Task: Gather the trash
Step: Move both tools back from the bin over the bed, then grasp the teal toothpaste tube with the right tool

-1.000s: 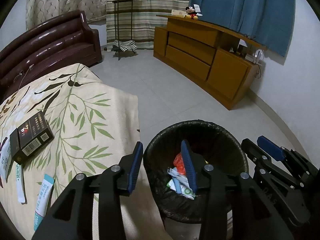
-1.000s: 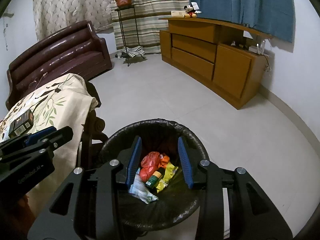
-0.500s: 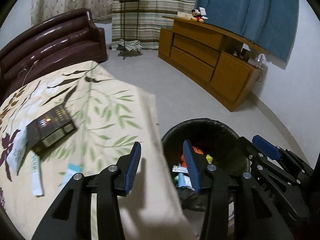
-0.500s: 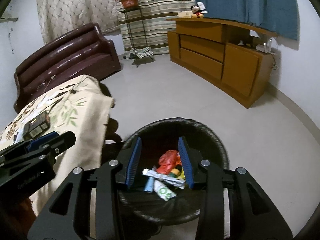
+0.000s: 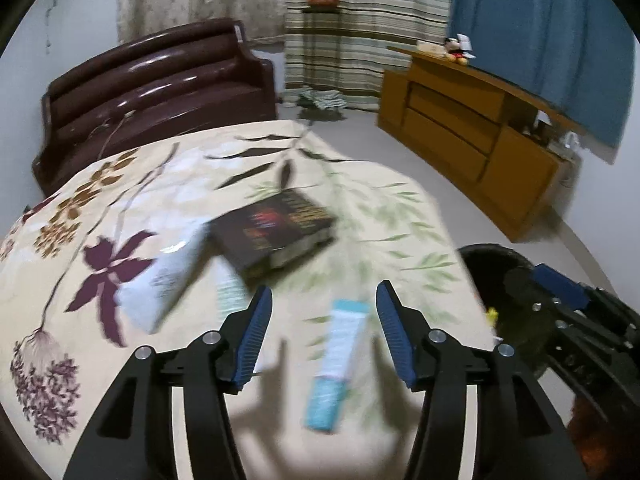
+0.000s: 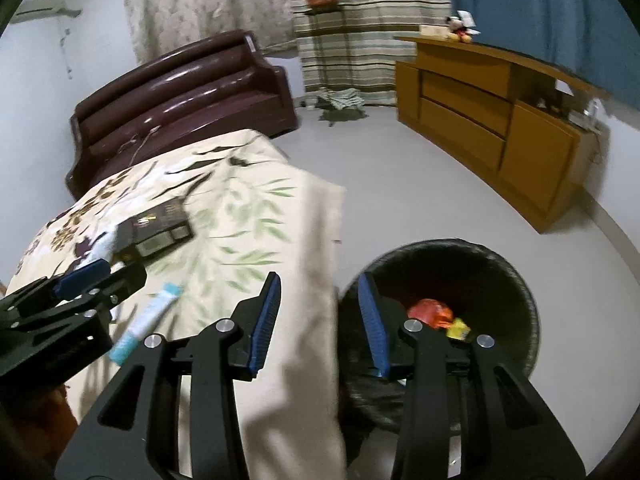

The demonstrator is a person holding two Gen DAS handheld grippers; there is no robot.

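My left gripper (image 5: 320, 332) is open and empty above the cloth-covered table (image 5: 168, 184). A light blue tube (image 5: 338, 364) lies on the cloth right between its fingers, below them. A black box (image 5: 276, 232) and white wrappers (image 5: 168, 276) lie farther out. My right gripper (image 6: 318, 320) is open and empty, over the table edge beside the black trash bin (image 6: 452, 304), which holds red and yellow wrappers (image 6: 434, 314). The tube (image 6: 144, 322) and box (image 6: 160, 228) also show in the right wrist view, left of that gripper.
A dark leather sofa (image 5: 156, 92) stands behind the table. A wooden sideboard (image 5: 472, 136) runs along the right wall. A plant stand (image 5: 320, 12) is by the striped curtain. Grey floor (image 6: 400, 184) lies between table, bin and sideboard.
Both grippers have swung left, away from the bin. The left one now hangs over the table with the tube between its fingers. The right one has moved from the bin's middle to its left rim.
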